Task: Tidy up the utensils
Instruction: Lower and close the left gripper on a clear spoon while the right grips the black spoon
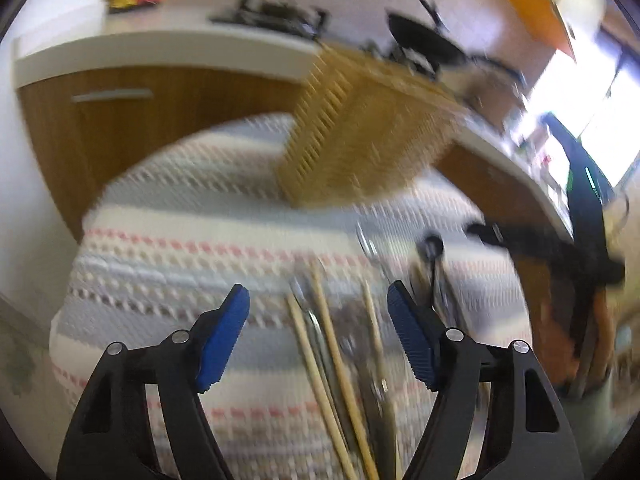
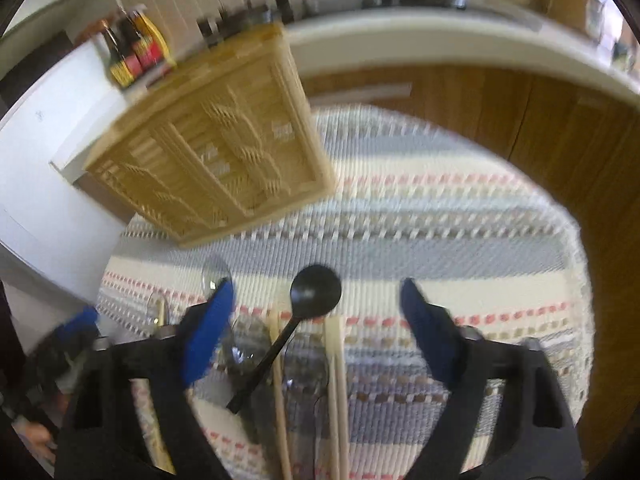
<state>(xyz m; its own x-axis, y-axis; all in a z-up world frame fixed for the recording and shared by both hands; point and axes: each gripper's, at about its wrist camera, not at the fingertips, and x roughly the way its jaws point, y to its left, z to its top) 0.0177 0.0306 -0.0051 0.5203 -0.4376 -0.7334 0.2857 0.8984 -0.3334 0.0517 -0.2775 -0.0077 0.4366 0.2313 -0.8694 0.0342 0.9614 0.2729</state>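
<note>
Both views are smeared with motion blur, so I read them cautiously. My left gripper (image 1: 318,300) is spread wide with nothing between its blue pads (image 1: 224,336), hovering above a loose pile of utensils (image 1: 340,344) on the striped mat (image 1: 192,208): pale wooden chopsticks (image 1: 326,320), some metal cutlery I can't sort out, and a dark-headed piece at the right. My right gripper (image 2: 316,292) is likewise released and grasping nothing. Beneath it lies a black spoon (image 2: 316,288), bowl pointing away from me, its handle crossing clear plastic spoons (image 2: 248,344), with chopsticks (image 2: 334,360) lying alongside.

The wooden slatted organizer tray (image 2: 208,136) sits at the far edge of the mat, near the pile but apart from it. I can make out several long compartments; through the blur I cannot tell whether any holds anything.

Sauce bottles (image 2: 134,46) stand on the white counter (image 2: 440,40) behind.
</note>
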